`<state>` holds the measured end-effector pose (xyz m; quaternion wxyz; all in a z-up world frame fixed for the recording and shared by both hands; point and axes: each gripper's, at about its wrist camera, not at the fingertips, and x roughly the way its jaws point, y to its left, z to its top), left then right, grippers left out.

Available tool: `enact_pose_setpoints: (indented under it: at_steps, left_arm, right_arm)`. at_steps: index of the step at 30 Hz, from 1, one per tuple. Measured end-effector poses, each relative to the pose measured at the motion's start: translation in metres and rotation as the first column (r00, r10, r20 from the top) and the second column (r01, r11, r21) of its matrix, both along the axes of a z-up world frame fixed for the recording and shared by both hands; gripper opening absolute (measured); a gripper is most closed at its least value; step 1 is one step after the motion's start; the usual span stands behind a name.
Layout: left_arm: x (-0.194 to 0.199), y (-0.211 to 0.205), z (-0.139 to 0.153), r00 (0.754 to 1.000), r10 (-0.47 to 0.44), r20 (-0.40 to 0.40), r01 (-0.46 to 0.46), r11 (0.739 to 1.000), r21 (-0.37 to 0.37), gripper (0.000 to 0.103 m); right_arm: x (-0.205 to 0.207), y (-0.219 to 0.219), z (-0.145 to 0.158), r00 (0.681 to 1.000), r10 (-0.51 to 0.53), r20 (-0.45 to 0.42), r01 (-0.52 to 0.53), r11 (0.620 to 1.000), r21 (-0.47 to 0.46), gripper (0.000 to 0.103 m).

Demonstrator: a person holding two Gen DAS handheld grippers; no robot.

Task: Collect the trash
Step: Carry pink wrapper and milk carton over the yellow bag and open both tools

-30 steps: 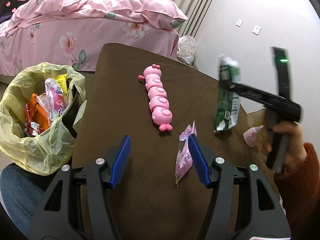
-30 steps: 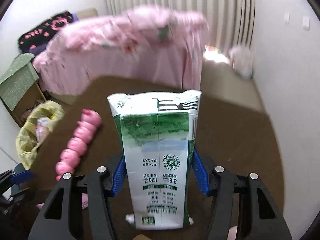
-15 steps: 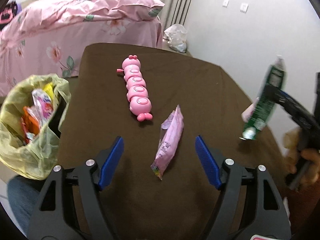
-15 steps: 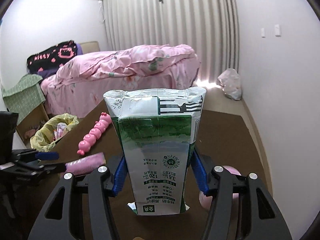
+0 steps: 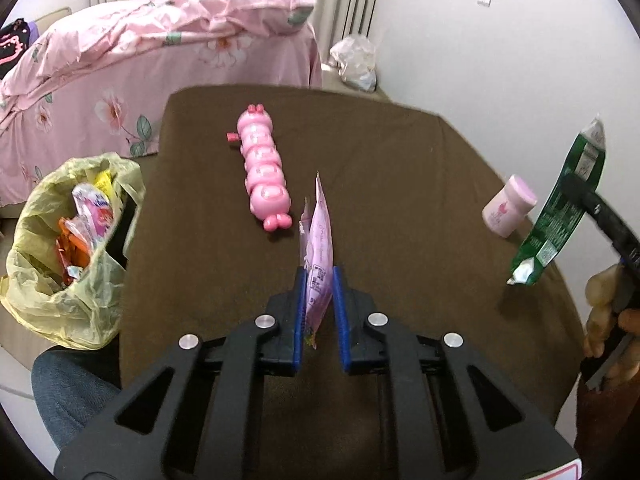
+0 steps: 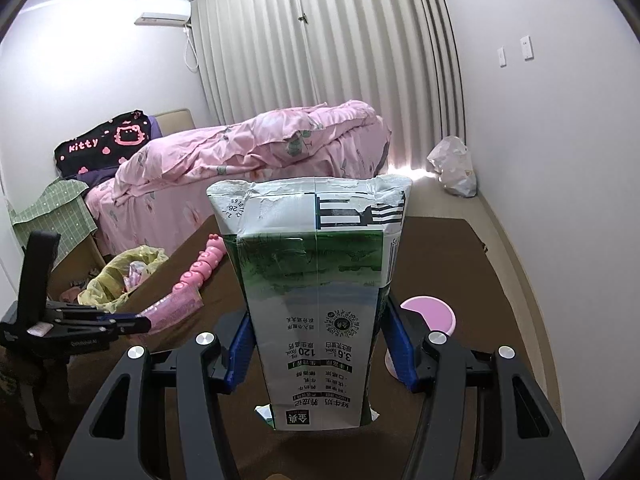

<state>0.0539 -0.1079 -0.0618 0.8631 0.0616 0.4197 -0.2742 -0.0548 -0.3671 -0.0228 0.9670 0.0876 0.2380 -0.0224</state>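
My left gripper (image 5: 319, 280) is shut on a pink snack wrapper (image 5: 319, 236), which stands on edge between the blue pads over the brown table (image 5: 400, 184). My right gripper (image 6: 318, 344) is shut on a flattened green and white milk carton (image 6: 316, 280), held upright above the table. The carton also shows at the right of the left wrist view (image 5: 560, 212). The left gripper with the wrapper (image 6: 174, 308) shows at the left of the right wrist view. A yellow trash bag (image 5: 60, 240) holding several wrappers stands off the table's left edge.
A pink caterpillar toy (image 5: 262, 172) lies mid-table beyond the wrapper. A small pink bottle (image 5: 508, 210) stands near the right edge, beside the carton. A bed with a pink quilt (image 5: 140, 52) is behind the table. A white plastic bag (image 5: 354, 62) sits on the floor by the wall.
My left gripper has closed on the pink wrapper, which lay flat between the open jaws before and now stands on edge. The right gripper still holds the carton and has risen to face the room.
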Motion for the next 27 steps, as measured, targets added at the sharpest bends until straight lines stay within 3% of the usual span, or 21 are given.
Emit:
enact_pose_setpoints:
  at_steps: [8,15,18,22,27]
  left_arm:
    - [-0.009,0.036,0.054,0.985,0.097,0.144,-0.088,0.994,-0.07,0.012]
    - [-0.012,0.092,0.083,0.952,0.215,0.217,-0.191,0.974,-0.124,0.012]
    - [-0.007,0.123,0.091,0.929,0.291,0.227,-0.258,0.952,-0.162,0.012]
    - [0.004,0.167,0.098,0.88,0.411,0.239,-0.367,0.906,-0.209,0.012]
    - [0.018,0.2,0.083,0.84,0.499,0.215,-0.443,0.858,-0.259,0.012]
  right_arm:
    - [0.004,0.039,0.03,0.994,0.096,0.06,-0.094,0.995,-0.037,0.054]
    - [0.029,0.094,0.058,0.968,0.226,0.109,-0.219,0.973,-0.074,0.054]
    - [0.046,0.123,0.069,0.951,0.288,0.115,-0.278,0.956,-0.092,0.054]
    - [0.071,0.161,0.082,0.92,0.372,0.124,-0.361,0.927,-0.1,0.054]
    - [0.107,0.194,0.089,0.89,0.439,0.127,-0.43,0.898,-0.094,0.054]
